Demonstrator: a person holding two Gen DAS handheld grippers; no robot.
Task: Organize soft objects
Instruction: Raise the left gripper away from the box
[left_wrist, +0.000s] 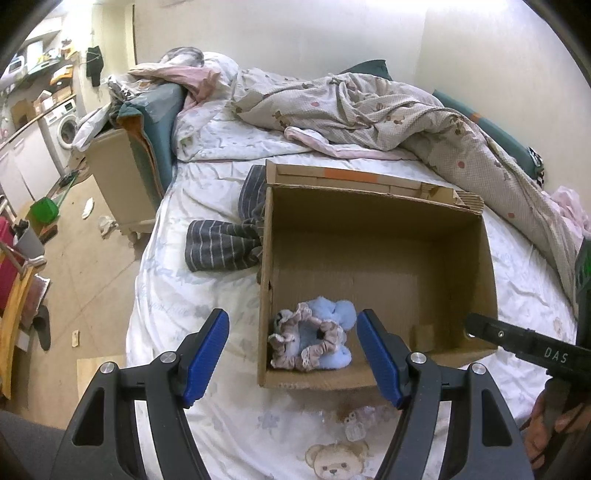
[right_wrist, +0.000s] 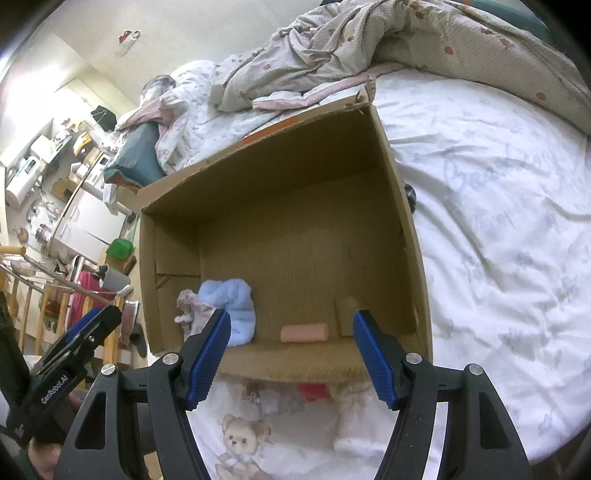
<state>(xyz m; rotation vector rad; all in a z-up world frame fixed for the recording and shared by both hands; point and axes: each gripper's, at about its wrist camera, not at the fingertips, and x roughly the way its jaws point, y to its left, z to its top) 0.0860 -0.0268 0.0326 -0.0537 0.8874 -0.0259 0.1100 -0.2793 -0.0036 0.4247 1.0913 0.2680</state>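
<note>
Left wrist view: we see the cardboard box (left_wrist: 376, 236) on the bed (left_wrist: 207, 280), holding a blue frilled soft toy (left_wrist: 314, 338) and a pink roll (right_wrist: 303, 332); the left gripper (left_wrist: 291, 354) and right gripper (right_wrist: 291, 354) hover spread, empty.

Brown cardboard box (left_wrist: 376, 236), pale-blue plush (left_wrist: 325, 314), grey white-striped cloth (left_wrist: 221, 245), pink roll (right_wrist: 304, 332)

Both wrist cameras look down, close, into one cardboard box (left_wrist: 376, 236).

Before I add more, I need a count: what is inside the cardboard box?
Inside the cardboard box: a blue plush bundle with frilly trim and a pink roll. Anything beneath the bundle is hidden.
</note>
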